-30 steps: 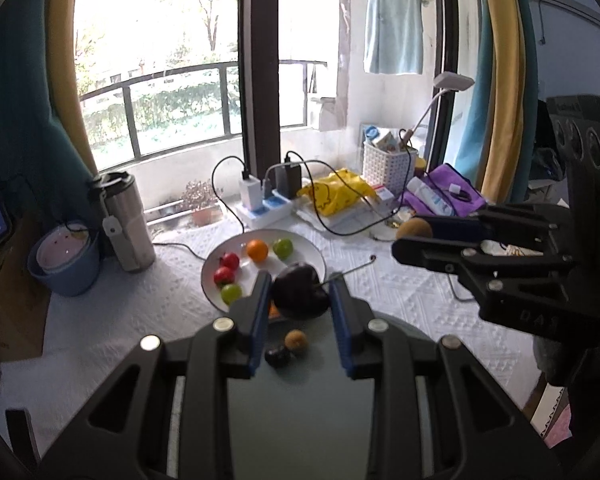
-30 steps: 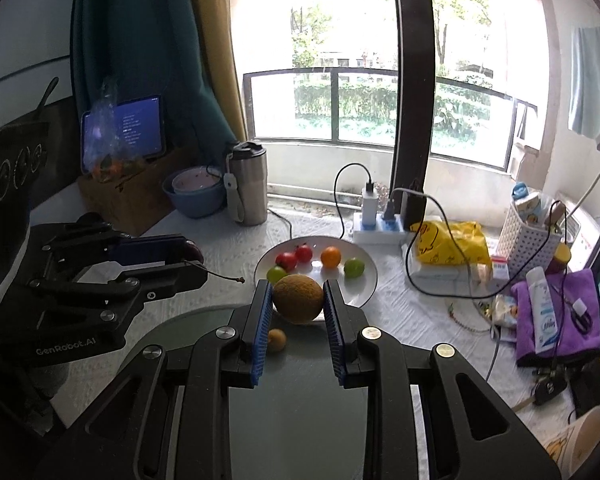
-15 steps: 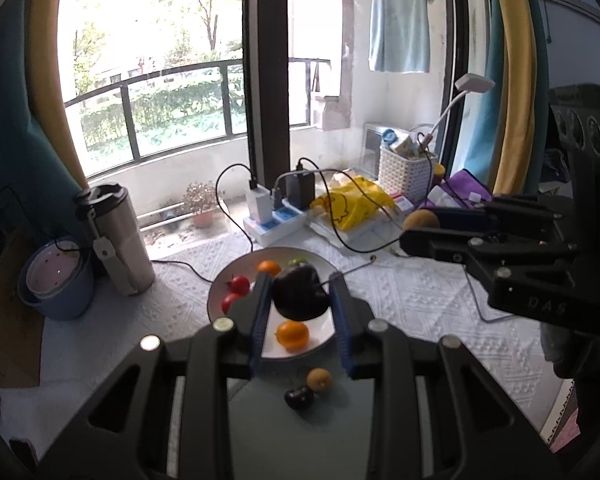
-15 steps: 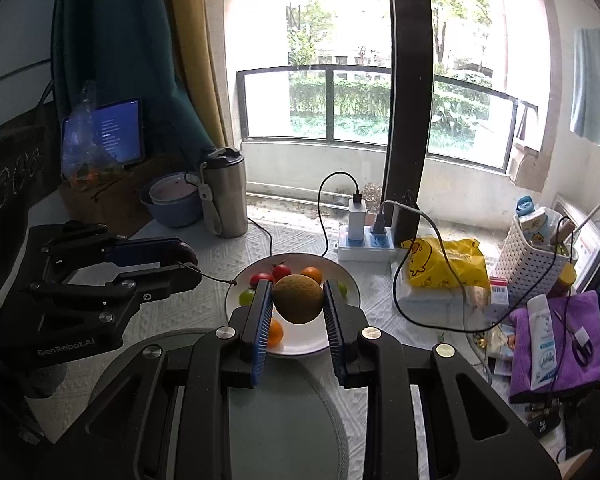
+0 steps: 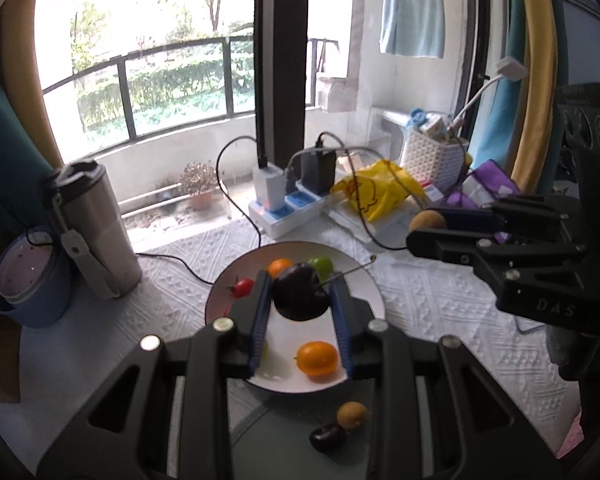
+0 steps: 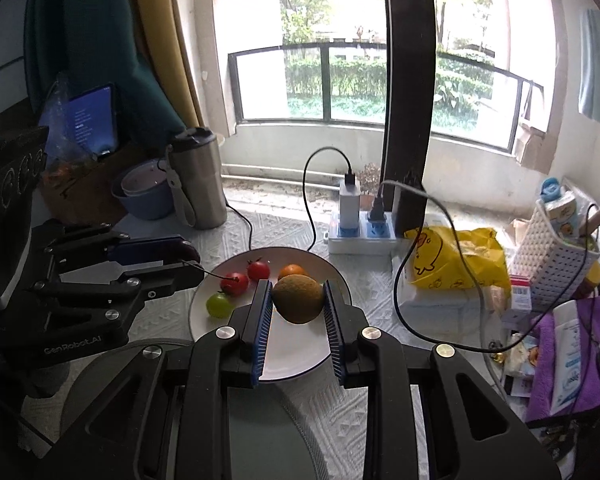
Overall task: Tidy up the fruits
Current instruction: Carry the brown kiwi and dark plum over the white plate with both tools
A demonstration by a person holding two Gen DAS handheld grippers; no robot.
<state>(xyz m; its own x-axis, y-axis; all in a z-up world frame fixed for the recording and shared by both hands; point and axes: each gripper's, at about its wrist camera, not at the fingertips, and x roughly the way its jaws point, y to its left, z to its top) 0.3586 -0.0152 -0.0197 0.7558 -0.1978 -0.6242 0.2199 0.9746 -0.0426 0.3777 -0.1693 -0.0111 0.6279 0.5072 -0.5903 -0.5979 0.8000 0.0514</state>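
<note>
My left gripper (image 5: 300, 292) is shut on a dark purple plum (image 5: 298, 294) with a long stem, held above the white plate (image 5: 360, 276). My right gripper (image 6: 298, 298) is shut on a brown-green round fruit (image 6: 299, 297), also above the white plate (image 6: 300, 364). On the plate lie an orange (image 5: 317, 358), a small orange (image 5: 279, 267), a green grape (image 5: 322, 266) and a cherry tomato (image 5: 243, 287). The right wrist view shows two tomatoes (image 6: 246, 278) and a green grape (image 6: 217, 305) there. On the grey mat (image 5: 284, 440) sit a dark cherry (image 5: 327, 437) and a small brown fruit (image 5: 352, 415).
A steel tumbler (image 5: 92, 232) and a blue bowl (image 5: 24, 280) stand at the left. Behind the plate are a power strip (image 5: 288, 206) with cables, a yellow bag (image 5: 376, 194), a white basket (image 5: 434, 154) and purple cloth (image 6: 572, 360). A white patterned cloth covers the table.
Both grippers have moved forward and slightly down with their fruits, from over the grey mat to over the white plate, which now looks nearer and larger.
</note>
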